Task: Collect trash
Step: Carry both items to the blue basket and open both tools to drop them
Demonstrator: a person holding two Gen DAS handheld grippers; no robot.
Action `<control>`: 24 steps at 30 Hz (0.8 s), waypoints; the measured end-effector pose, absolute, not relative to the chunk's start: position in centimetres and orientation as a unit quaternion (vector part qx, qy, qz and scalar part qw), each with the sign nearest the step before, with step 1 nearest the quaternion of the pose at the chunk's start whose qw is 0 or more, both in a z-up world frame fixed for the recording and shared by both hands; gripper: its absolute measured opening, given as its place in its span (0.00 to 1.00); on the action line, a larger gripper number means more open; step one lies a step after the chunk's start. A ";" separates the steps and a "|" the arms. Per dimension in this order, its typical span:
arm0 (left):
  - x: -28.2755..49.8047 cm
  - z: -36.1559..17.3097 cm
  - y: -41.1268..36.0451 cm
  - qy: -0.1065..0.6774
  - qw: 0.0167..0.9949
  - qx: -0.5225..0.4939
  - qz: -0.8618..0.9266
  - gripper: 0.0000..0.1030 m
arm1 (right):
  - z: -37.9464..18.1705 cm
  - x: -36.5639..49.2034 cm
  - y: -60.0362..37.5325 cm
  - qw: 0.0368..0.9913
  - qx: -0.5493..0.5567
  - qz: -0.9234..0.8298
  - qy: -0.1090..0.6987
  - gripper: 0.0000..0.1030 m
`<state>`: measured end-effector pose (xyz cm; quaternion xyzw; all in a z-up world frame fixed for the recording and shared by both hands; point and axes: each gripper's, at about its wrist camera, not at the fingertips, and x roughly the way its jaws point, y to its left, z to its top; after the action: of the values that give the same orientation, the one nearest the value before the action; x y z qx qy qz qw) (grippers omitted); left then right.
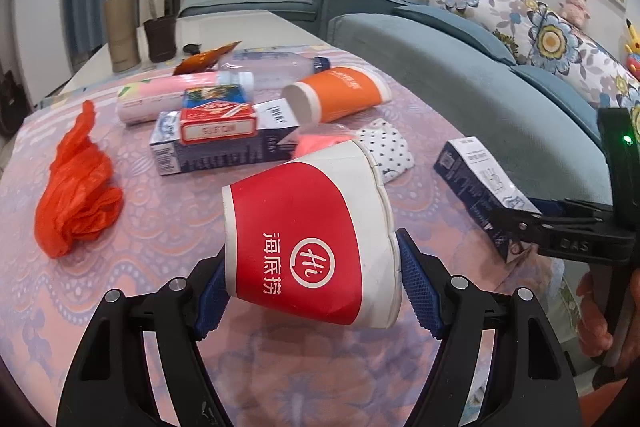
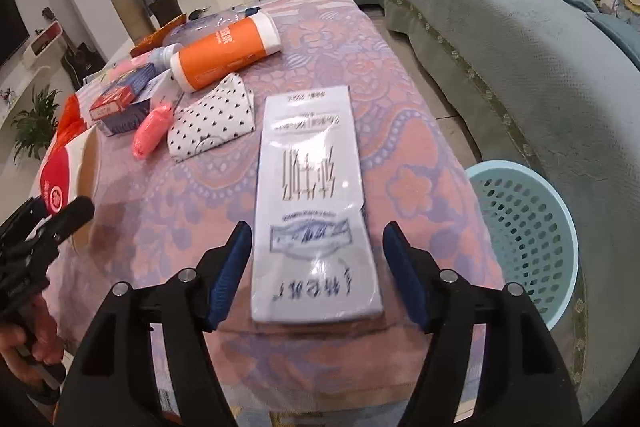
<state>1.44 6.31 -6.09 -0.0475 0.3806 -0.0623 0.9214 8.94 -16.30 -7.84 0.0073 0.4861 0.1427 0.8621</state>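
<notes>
Left claw grips cup; right claw open, straddling carton.
Counter edge right of it, bin below.

Each camera sits just behind its own tongs, tilted down, close over the tabletop. Both face along it toward the curtained far end. Both show the orange tube and, probably, the same sofa.
</notes>
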 end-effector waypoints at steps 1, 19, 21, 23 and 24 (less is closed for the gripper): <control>1.5 -6.1 6.1 0.381 0.921 -0.045 -0.064 0.70 | -7.9 9.2 -16.3 0.861 0.011 0.141 0.488 0.62; 7.6 1.5 -9.6 0.297 0.927 0.007 -0.227 0.70 | -2.2 7.3 -32.1 0.918 0.118 0.000 0.379 0.47; 8.9 0.4 -12.3 0.306 0.918 0.010 -0.251 0.70 | -3.8 7.4 -34.6 0.910 0.138 -0.019 0.390 0.47; 10.0 -1.4 -14.9 0.322 0.907 0.015 -0.272 0.70 | -5.7 7.4 -36.5 0.902 0.152 -0.039 0.402 0.47; 10.6 -2.3 -15.6 0.328 0.902 0.018 -0.280 0.70 | -6.8 7.6 -37.6 0.896 0.159 -0.048 0.412 0.47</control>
<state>10.58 -15.64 -2.35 0.0180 0.3284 -0.2801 0.9019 7.56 -37.58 -6.77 0.1594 0.4118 -0.0479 0.8960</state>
